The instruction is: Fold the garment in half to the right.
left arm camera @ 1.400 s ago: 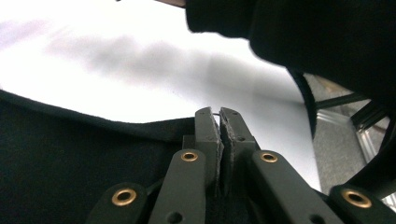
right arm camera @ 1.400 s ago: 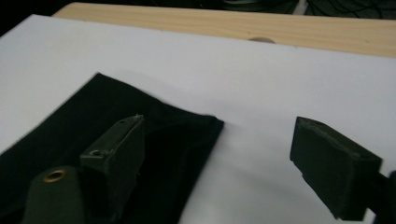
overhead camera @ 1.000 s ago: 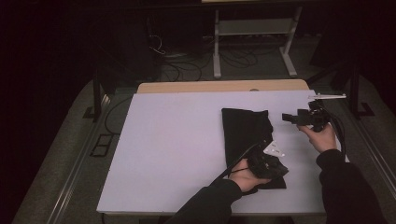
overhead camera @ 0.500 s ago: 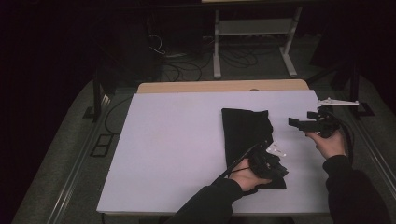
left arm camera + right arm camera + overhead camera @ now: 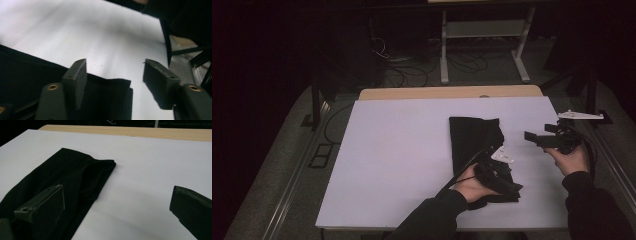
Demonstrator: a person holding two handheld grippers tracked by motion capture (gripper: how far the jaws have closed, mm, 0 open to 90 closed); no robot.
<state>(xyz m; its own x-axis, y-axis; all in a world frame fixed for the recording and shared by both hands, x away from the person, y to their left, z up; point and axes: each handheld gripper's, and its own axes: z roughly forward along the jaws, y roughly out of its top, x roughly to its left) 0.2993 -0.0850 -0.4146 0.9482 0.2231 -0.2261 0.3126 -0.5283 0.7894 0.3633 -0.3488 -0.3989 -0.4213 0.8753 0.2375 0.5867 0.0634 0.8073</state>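
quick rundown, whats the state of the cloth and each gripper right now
black cloth: lying folded on the white table, gripped by neither gripper
left gripper: open, low over the cloth's near corner, one jaw above the fabric
right gripper: open, held off to the cloth's right, holding nothing

Your long dark sleeves (image 5: 432, 217) lower frame | black two-jaw grippers, brass screws (image 5: 53, 87) | grey three-cornered plate (image 5: 579, 115) right

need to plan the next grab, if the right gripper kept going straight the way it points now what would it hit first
Likely the black cloth. The right gripper is open, held above the white table, aimed toward the cloth's far end. Its height is unclear, so it might pass over.
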